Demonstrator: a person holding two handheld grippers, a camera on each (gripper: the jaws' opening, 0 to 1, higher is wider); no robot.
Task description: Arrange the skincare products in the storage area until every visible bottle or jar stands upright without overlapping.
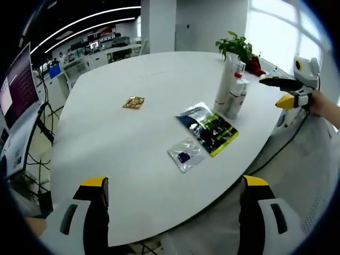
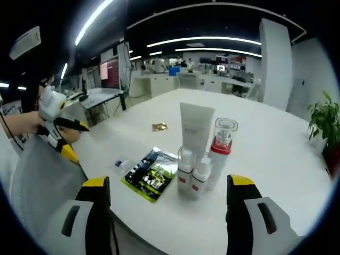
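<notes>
Bottles stand upright together just right of the pouch; both grippers gape wide, empty.

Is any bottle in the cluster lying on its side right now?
No. In the right gripper view the white tube, the red-collared bottle and the two small bottles all stand upright.
</notes>
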